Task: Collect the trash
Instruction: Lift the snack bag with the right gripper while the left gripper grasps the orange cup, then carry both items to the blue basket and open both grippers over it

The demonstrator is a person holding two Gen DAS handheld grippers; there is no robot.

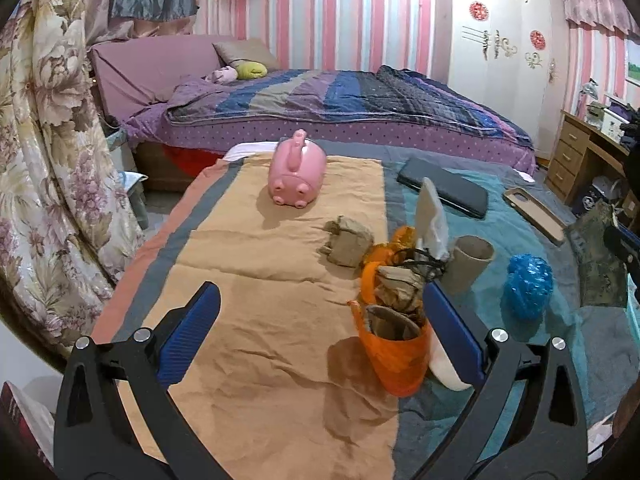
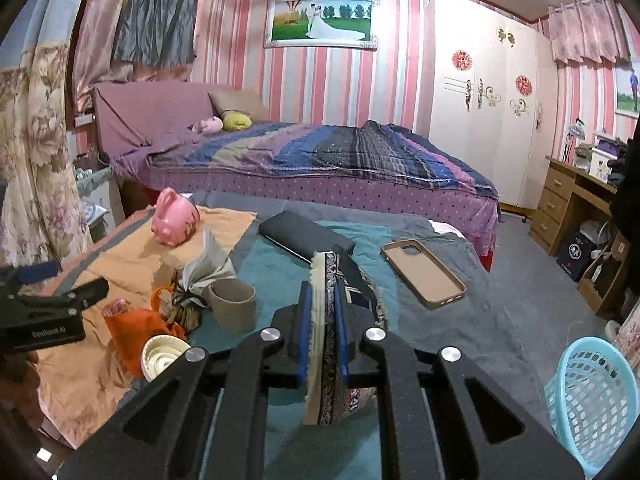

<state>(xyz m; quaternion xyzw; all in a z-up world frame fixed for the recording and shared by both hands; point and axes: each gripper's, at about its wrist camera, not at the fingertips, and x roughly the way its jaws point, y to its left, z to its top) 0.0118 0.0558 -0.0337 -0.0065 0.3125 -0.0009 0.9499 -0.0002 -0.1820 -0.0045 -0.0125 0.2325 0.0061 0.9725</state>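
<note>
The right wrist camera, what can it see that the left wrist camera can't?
Only the right wrist view shows the light blue basket on the floor and the right gripper shut on a patterned cloth scrap. Only the left wrist view shows the crumpled blue plastic and the open left gripper. Both show the pink piggy bank, phone case and orange bag.

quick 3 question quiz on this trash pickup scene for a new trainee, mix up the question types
1. True or false: the right gripper is shut on a patterned wrapper.
2. Which stands right beside the orange bag of trash? A) pink piggy bank B) cardboard tube C) phone case
3. Fill in: the left gripper is ____, holding nothing.

Key: 1 true; 2 B; 3 open
</note>
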